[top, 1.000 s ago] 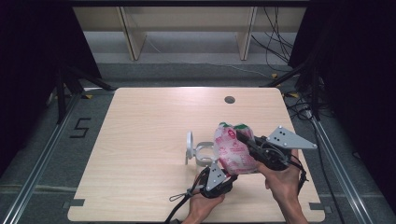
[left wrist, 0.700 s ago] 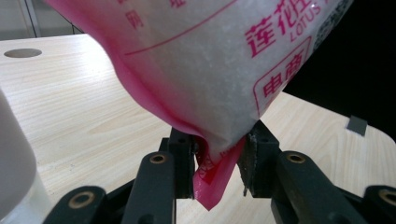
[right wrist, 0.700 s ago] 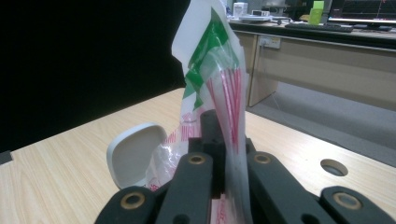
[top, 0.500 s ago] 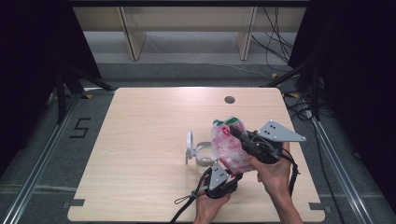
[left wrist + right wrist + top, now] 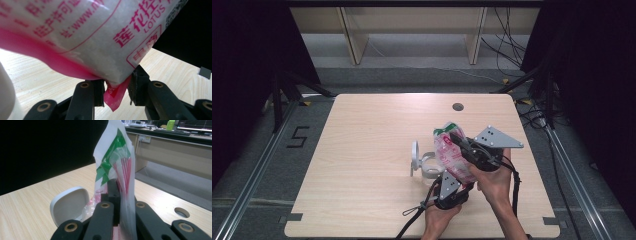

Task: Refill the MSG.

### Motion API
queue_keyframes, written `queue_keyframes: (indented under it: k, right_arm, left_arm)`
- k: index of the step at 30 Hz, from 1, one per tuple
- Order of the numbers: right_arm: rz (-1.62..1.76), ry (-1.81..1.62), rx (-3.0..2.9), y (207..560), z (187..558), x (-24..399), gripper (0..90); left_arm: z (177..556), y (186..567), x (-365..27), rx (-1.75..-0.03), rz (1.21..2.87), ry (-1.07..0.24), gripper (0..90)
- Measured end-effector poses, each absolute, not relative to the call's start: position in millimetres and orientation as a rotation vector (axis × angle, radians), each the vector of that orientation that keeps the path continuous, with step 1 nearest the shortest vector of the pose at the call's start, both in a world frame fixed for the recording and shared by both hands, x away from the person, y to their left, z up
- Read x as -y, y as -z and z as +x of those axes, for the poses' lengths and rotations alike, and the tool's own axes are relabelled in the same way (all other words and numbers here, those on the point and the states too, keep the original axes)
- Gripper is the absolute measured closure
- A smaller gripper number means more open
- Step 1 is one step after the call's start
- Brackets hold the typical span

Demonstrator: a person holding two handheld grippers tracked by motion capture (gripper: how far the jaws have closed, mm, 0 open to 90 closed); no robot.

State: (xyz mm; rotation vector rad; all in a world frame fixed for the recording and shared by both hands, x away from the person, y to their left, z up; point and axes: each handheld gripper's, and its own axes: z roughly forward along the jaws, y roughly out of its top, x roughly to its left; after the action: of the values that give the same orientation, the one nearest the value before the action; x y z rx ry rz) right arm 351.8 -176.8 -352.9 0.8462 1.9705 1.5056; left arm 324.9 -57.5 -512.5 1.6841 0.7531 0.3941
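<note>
Item: pink-printed bag (image 5: 451, 155) of white granules, held above the table (image 5: 362, 150) near its front edge, just beside a white lidded container (image 5: 424, 162). Left gripper (image 5: 116, 91) pinches the bag's bottom corner (jaws partly closed on it). Right gripper (image 5: 117, 192) is clamped tight on the green-printed top.

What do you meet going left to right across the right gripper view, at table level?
White container lid → pink, green and clear plastic bag pinched in the right claw → round hole in the table.
</note>
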Motion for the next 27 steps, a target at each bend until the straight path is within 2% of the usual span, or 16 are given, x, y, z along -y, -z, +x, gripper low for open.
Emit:
queue_keyframes:
  k: [27]
  right_arm:
    - [0.787,-1.469,-2.037,358,368,153,90.0]
  left_arm:
    - [339,513,69,-0.684,1.672,-0.369,71.9]
